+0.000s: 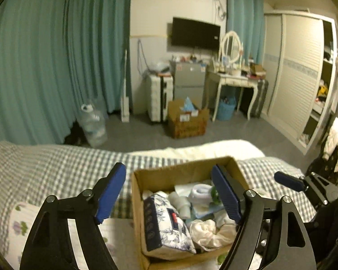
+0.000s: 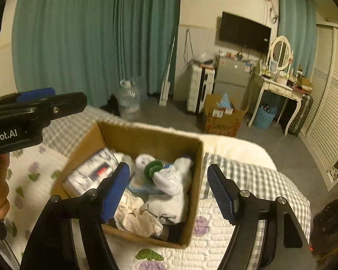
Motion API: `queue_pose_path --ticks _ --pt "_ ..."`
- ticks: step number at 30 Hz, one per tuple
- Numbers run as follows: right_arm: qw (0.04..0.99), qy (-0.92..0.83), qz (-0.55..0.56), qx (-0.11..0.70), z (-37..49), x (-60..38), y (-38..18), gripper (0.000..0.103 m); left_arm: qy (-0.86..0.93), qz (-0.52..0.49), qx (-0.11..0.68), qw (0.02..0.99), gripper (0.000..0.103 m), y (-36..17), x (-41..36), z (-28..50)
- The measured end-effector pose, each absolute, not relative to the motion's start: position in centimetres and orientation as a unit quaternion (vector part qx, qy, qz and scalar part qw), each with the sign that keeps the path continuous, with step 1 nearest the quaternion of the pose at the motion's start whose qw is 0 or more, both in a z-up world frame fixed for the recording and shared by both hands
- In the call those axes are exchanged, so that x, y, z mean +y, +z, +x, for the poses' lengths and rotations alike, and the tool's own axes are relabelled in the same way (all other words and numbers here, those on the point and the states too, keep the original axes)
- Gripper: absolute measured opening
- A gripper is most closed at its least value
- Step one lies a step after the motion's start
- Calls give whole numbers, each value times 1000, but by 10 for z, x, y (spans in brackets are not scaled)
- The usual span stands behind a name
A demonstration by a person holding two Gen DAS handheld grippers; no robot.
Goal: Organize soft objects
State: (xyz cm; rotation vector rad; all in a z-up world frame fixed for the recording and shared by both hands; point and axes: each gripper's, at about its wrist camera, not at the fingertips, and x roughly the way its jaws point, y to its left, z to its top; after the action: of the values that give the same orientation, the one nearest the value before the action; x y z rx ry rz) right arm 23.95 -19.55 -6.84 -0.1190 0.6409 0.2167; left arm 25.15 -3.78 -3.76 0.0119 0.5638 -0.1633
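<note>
An open cardboard box [image 1: 182, 171] [image 2: 146, 136] sits on the bed. It holds a blue-and-white floral tissue pack [image 1: 166, 227] [image 2: 90, 171], white socks [image 2: 173, 180] [image 1: 200, 191], a cream cloth [image 1: 209, 231] [image 2: 135, 218] and a green round item [image 2: 153, 168]. My left gripper [image 1: 169, 193] is open and empty above the box's left half. My right gripper [image 2: 167, 190] is open and empty above the box; it also shows at the right in the left wrist view [image 1: 288, 181]. The left gripper shows at the left of the right wrist view [image 2: 36, 96].
The bed has a grey checked cover [image 1: 56, 168] and a floral quilt [image 2: 214, 243]. Beyond it lie grey floor, a water jug [image 1: 93, 126], another cardboard box [image 1: 187, 121], a suitcase [image 1: 158, 96], a dressing table [image 1: 234, 81] and a wardrobe [image 1: 297, 74].
</note>
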Motion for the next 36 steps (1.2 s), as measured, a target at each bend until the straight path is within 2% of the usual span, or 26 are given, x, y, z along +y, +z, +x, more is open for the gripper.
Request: queue_pose_path --ticks 3,4,7,12,24,29,36 --pt "953 100 -51 282 215 -201 -43 74 -77 0 258 963 82 -18 -32 229" --pt "956 95 -49 273 210 -203 -37 75 -77 -2 254 964 90 -15 -27 225" --pt "965 85 -37 244 185 -212 -13 77 -70 -15 224 972 100 2 -16 197" --pt "972 89 -21 218 137 -218 13 92 -59 -35 190 979 102 19 2 153" --pt "978 93 -40 182 58 -207 37 95 -47 -47 132 989 102 28 25 80" --pt "977 92 -45 189 54 -195 22 97 -42 -38 132 990 102 7 31 77" --pt "971 89 -52 215 68 -176 -25 97 -18 -27 158 987 102 -48 43 86"
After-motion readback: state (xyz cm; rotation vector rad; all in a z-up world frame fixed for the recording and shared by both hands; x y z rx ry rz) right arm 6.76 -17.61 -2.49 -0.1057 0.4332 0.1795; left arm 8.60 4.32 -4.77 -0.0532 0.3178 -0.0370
